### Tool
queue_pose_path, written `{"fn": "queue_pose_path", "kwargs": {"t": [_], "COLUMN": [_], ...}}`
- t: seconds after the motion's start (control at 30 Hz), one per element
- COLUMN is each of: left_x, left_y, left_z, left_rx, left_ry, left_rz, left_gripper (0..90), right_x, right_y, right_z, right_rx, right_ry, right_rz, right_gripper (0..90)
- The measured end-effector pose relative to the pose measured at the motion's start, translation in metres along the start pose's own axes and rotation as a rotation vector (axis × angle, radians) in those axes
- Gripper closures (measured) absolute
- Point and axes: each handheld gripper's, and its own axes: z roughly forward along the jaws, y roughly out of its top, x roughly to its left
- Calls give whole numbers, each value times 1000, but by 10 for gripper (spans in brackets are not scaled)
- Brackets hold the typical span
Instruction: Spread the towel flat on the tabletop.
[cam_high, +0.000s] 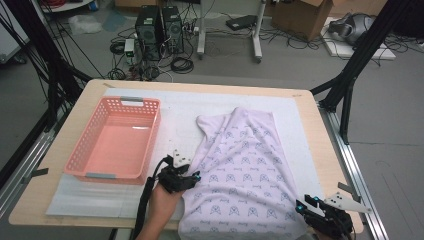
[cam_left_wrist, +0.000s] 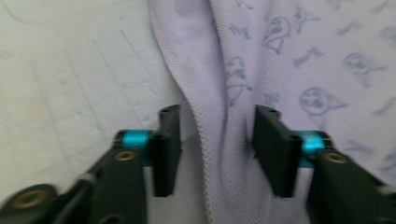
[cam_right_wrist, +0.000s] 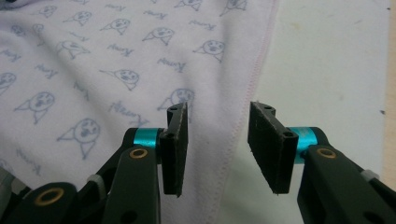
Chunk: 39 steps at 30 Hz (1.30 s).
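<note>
Lilac cloth (cam_right_wrist: 116, 70), printed animal faces, script wording unreadable, pink basket (cam_high: 115, 140)

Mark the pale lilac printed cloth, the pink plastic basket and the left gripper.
Pale lilac printed cloth (cam_high: 245, 165), high view, middle of the spread fabric.
Pink plastic basket (cam_high: 151, 131), high view, right-hand wall.
Left gripper (cam_left_wrist: 217, 140), left gripper view, midway between its fingertips, over the cloth's folded hem.

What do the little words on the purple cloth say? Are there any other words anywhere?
Small script words between the animal faces on the lilac cloth: too blurred and small to read.
Pink basket: no words on it.
Cardboard box on the floor: no print that can be read.
</note>
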Motion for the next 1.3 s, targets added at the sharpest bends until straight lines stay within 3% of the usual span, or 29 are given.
{"fn": "queue_pose_path", "kwargs": {"t": [0.03,0.07,0.1,0.2,0.3,0.43,0.5,0.57,0.6,0.7,0.8,0.93,1.13,1.3], "left_x": [-1,-2,-3,-4,-2,-3,0,3,5,10,13,17,21,24], "left_y": [-1,-2,-3,-8,-24,-41,-43,-41,-40,-34,-27,-17,2,6], "left_z": [-1,-2,-4,-13,-28,-45,-47,-46,-46,-46,-44,-32,-10,-4], "left_rx": [-10,-8,-4,2,-17,-43,-44,-44,-44,-62,-73,-72,-89,-88], "left_ry": [-22,-24,-14,-3,-20,-40,-40,-45,-48,-58,-73,-95,-95,-73], "left_rz": [-8,-9,-11,-56,-111,-122,-134,-149,-159,-179,-173,-157,-170,-178], "left_gripper": [635,768,839,860,861,858,831,732,683,566,517,495,492,478], "right_x": [-2,-4,-6,-7,-4,2,7,5,3,4,4,-1,-11,-13], "right_y": [-1,-1,-2,-3,-2,1,1,2,2,4,-1,-12,-1,10], "right_z": [-2,-3,-4,-2,4,18,21,20,19,12,-9,-22,-16,2], "right_rx": [-5,-8,-11,0,13,40,45,50,57,102,152,175,64,43], "right_ry": [-5,-4,-4,3,1,8,-17,-9,29,33,-2,5,30,28], "right_rz": [3,16,20,38,29,9,-24,-22,-9,-29,-71,-65,-33,-11], "right_gripper": [572,572,573,593,593,559,580,755,817,849,850,833,669,622]}}
